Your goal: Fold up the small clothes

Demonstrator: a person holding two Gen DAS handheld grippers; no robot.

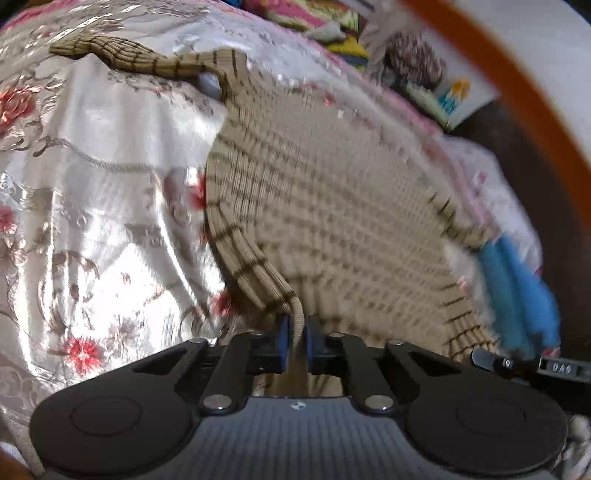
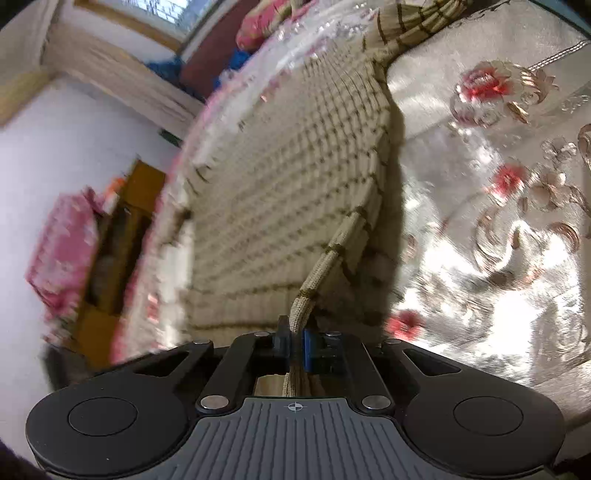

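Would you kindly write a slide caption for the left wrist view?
Left gripper shut on the beige knit sweater's ribbed hem, garment spread over a floral bedspread.

Knit garment (image 1: 325,206): beige, ribbed, crossed by thin dark-brown stripes forming a grid; same colouring on its sleeve (image 1: 147,61). Bedspread (image 1: 92,206): glossy white-silver satin with red flowers and brown-grey scrollwork. Left claw (image 1: 295,341) and right claw (image 2: 293,345): black bodies, blue pads, grey ribbed housing. Folded pile (image 1: 317,16) at the far edge: pink, yellow, green. Blue cloth (image 1: 517,291) beside the garment's hem.
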